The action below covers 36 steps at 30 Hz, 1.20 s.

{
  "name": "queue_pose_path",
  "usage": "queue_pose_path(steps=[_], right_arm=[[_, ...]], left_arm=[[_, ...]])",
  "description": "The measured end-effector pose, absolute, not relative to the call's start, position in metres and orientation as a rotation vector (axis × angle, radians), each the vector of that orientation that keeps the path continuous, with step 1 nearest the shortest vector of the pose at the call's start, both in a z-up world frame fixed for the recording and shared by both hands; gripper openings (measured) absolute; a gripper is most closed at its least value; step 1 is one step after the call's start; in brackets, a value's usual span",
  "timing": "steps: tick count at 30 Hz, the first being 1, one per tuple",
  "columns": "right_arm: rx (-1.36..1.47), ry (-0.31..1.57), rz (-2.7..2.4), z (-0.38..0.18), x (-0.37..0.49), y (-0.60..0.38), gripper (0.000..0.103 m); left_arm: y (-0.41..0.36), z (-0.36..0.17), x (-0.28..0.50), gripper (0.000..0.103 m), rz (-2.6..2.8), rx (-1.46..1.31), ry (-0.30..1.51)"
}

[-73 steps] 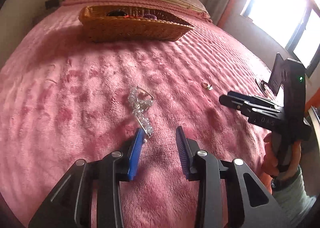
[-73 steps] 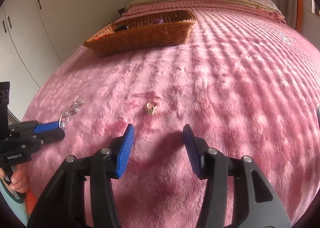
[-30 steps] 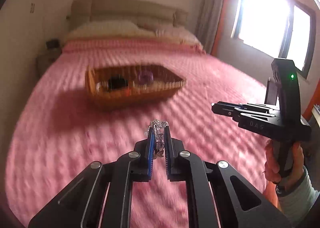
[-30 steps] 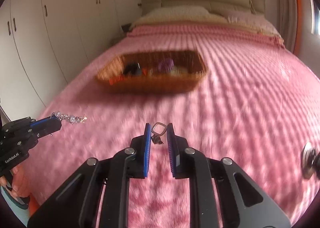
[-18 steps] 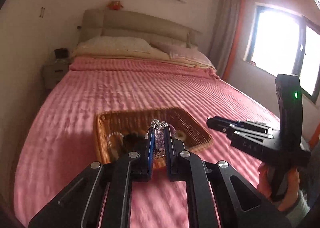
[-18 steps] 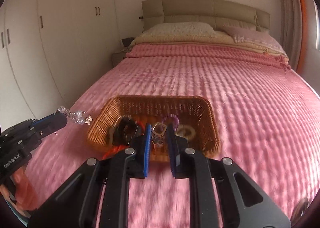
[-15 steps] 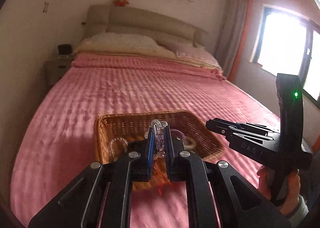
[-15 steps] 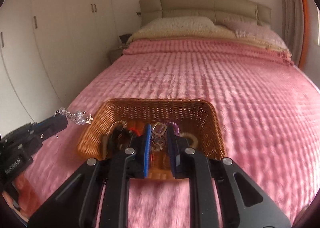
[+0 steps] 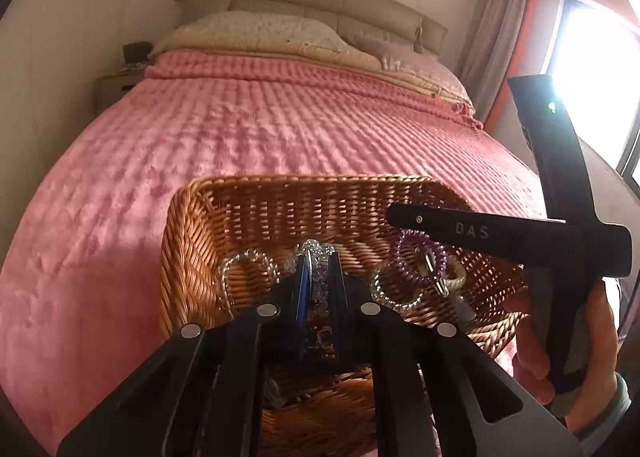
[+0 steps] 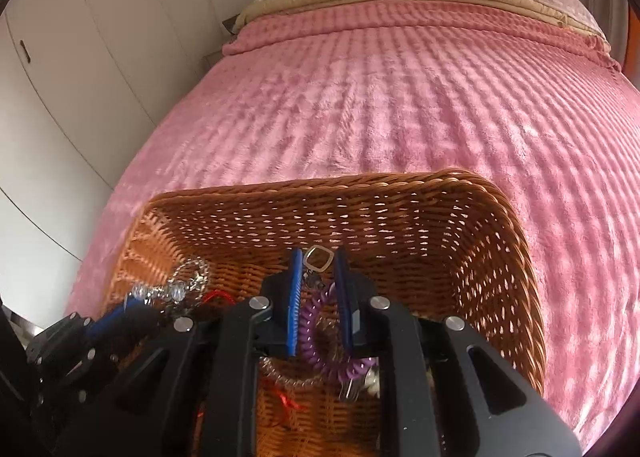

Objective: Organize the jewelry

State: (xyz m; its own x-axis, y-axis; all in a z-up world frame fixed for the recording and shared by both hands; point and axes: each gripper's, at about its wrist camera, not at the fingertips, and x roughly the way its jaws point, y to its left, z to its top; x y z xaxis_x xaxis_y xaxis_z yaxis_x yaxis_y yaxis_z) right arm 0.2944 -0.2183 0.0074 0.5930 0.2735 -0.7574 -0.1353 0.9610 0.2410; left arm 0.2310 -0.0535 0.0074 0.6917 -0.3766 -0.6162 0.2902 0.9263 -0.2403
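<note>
Two tools hang over the wicker basket (image 9: 192, 241) that sits on the pink bed (image 9: 248, 125). Left tool (image 9: 318, 281) is clamped on a crystal bead bracelet (image 9: 314, 253), whose clear beads stick out past the blue pads above the basket's near-left part. Right tool (image 10: 318, 285) is clamped on a small gold ring charm (image 10: 319, 258), the squarish loop standing up between its pads, above the basket's middle. From the left wrist view the right tool (image 9: 404, 217) reaches in over the basket's right side, a hand (image 9: 576, 357) wrapped round its grip. Inside the basket lie a purple coil band (image 9: 424, 257), a clear coil band (image 9: 248, 265) to its left, a pale gold coil band (image 9: 394, 291) overlapping the purple one, and something red (image 10: 218, 297) near the left wall. Beyond the basket, at the head of the bed, are cream pillows (image 9: 264, 29).
</note>
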Motion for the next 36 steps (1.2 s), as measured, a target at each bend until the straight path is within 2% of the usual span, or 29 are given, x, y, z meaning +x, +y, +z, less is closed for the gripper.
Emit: queue_pose_path(steps=[3, 4, 5, 8, 10, 14, 15, 18, 21, 22, 25, 29, 32, 36], right_arm=[[0.177, 0.914, 0.254, 0.009, 0.293, -0.218, 0.015], [0.186, 0.917, 0.260, 0.010, 0.293, -0.219, 0.015], [0.194, 0.917, 0.260, 0.013, 0.292, -0.220, 0.020], [0.194, 0.894, 0.249, 0.023, 0.285, -0.223, 0.035], [0.186, 0.878, 0.248, 0.032, 0.275, -0.224, 0.035], [0.175, 0.831, 0.275, 0.054, 0.241, -0.225, 0.035], [0.167, 0.815, 0.275, 0.058, 0.231, -0.225, 0.035], [0.152, 0.744, 0.276, 0.073, 0.189, -0.226, 0.047], [0.140, 0.673, 0.286, 0.078, 0.139, -0.226, 0.048], [0.135, 0.656, 0.281, 0.077, 0.127, -0.226, 0.048], [0.110, 0.596, 0.237, 0.067, 0.090, -0.227, 0.051], [0.044, 0.502, 0.116, 0.046, 0.055, -0.228, 0.055], [0.016, 0.441, 0.071, 0.034, 0.038, -0.229, 0.066], [-0.008, 0.399, 0.049, 0.022, 0.024, -0.230, 0.070]], left_arm=[[-0.051, 0.010, 0.229, 0.013, -0.378, -0.127, 0.706], [-0.050, 0.012, 0.227, 0.020, -0.381, -0.129, 0.698], [-0.049, 0.013, 0.226, 0.026, -0.383, -0.135, 0.691], [-0.045, 0.024, 0.218, 0.033, -0.389, -0.158, 0.667], [-0.040, 0.035, 0.210, 0.038, -0.386, -0.176, 0.648], [-0.029, 0.061, 0.180, 0.055, -0.379, -0.198, 0.571], [-0.026, 0.067, 0.169, 0.055, -0.376, -0.204, 0.553], [-0.020, 0.074, 0.139, 0.055, -0.380, -0.218, 0.525], [-0.016, 0.074, 0.107, 0.058, -0.371, -0.221, 0.498], [-0.015, 0.073, 0.099, 0.062, -0.363, -0.220, 0.490], [-0.015, 0.066, 0.069, 0.064, -0.320, -0.186, 0.470], [-0.018, 0.055, 0.044, 0.077, -0.249, -0.147, 0.427], [-0.021, 0.041, 0.032, 0.078, -0.190, -0.126, 0.390], [-0.026, 0.029, 0.024, 0.079, -0.121, -0.079, 0.351]])
